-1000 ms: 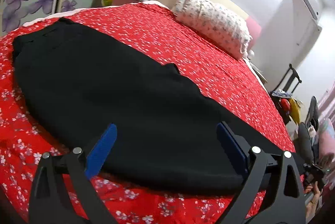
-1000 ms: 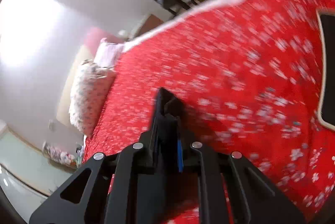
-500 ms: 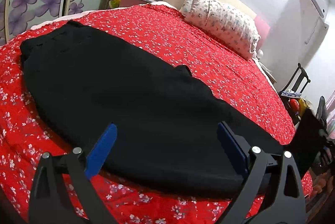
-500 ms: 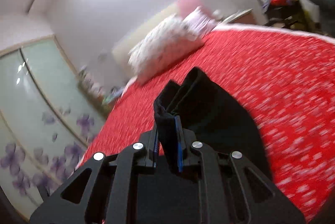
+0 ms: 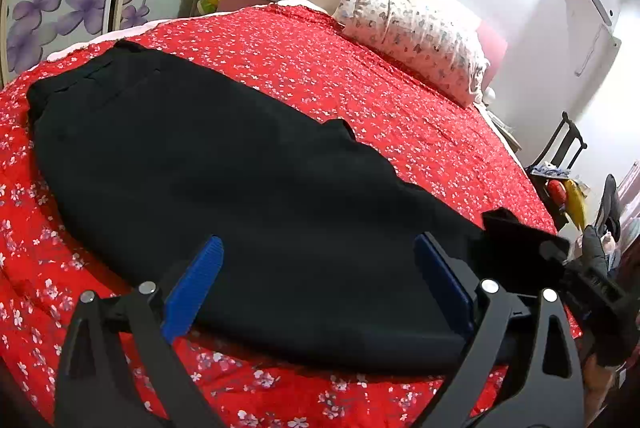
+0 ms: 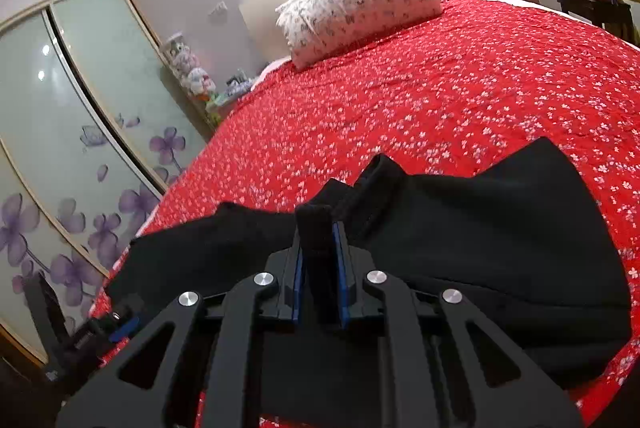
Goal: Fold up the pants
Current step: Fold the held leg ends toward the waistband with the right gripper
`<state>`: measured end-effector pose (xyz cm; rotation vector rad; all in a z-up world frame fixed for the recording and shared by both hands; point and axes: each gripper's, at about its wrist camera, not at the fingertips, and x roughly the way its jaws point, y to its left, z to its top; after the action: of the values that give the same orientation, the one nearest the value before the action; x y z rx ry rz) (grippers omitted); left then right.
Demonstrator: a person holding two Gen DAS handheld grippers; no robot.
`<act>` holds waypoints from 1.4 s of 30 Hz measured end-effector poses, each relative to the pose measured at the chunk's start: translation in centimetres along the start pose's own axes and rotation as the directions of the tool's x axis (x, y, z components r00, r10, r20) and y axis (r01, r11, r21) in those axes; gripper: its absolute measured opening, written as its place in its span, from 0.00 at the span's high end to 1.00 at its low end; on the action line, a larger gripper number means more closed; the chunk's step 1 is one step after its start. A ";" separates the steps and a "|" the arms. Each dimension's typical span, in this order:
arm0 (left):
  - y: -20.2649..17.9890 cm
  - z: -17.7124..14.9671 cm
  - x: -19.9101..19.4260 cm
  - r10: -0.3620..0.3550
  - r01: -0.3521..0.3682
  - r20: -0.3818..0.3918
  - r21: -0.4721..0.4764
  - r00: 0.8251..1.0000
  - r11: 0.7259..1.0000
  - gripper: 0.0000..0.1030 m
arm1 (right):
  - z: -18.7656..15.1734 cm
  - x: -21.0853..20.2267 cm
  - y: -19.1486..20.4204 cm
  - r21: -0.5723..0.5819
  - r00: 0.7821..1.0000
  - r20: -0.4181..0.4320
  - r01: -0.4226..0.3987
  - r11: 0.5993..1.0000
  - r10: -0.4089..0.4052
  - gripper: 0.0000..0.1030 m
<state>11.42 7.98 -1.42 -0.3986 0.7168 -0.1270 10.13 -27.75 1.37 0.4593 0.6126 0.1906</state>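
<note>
Black pants (image 5: 200, 156) lie lengthwise on the red flowered bed cover (image 5: 360, 76), waist at the far left. My left gripper (image 5: 320, 264) hovers open over the near edge of the pants, blue pads wide apart and nothing between them. My right gripper (image 6: 319, 244) is shut on a bunched fold of the leg end, which stands up between its blue pads. The rest of that leg end (image 6: 480, 236) spreads out below and to the right. In the left wrist view the lifted leg end (image 5: 516, 240) shows at the right, just past my left gripper's right finger.
A flowered pillow (image 5: 412, 28) lies at the head of the bed. A wardrobe with purple flower doors (image 6: 60, 132) runs along the left side. A black chair piled with things (image 5: 560, 164) stands past the right edge. A white air conditioner (image 5: 592, 12) stands in the far corner.
My right gripper has swung in from the right side of the bed and rolled level, carrying the leg end up over the pants. The left gripper has held still, open.
</note>
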 end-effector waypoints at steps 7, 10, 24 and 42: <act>0.0 0.2 -0.1 -0.003 0.003 0.007 -0.006 1.000 1.000 0.07 | -0.5 1.6 3.3 -0.032 0.999 -0.001 -0.032 0.999 0.032 0.87; 0.0 0.2 -0.1 0.000 0.000 0.005 0.000 1.000 1.000 0.07 | -1.3 2.5 5.2 -0.081 0.998 -0.029 -0.062 0.995 0.059 0.87; -0.2 0.2 -0.1 -0.014 0.014 0.007 0.003 1.000 1.000 0.06 | -5.1 6.1 9.1 -0.216 0.975 -0.223 -0.064 0.974 0.015 0.85; 1.5 0.7 -0.9 -0.035 0.036 0.016 -0.070 0.999 0.997 0.06 | -5.4 4.7 8.7 -0.262 0.966 -0.250 -0.124 0.957 0.056 0.53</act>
<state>11.17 9.80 -1.06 -0.4793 0.7009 -0.1323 10.44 -16.70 -0.84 0.1939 0.7904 0.4187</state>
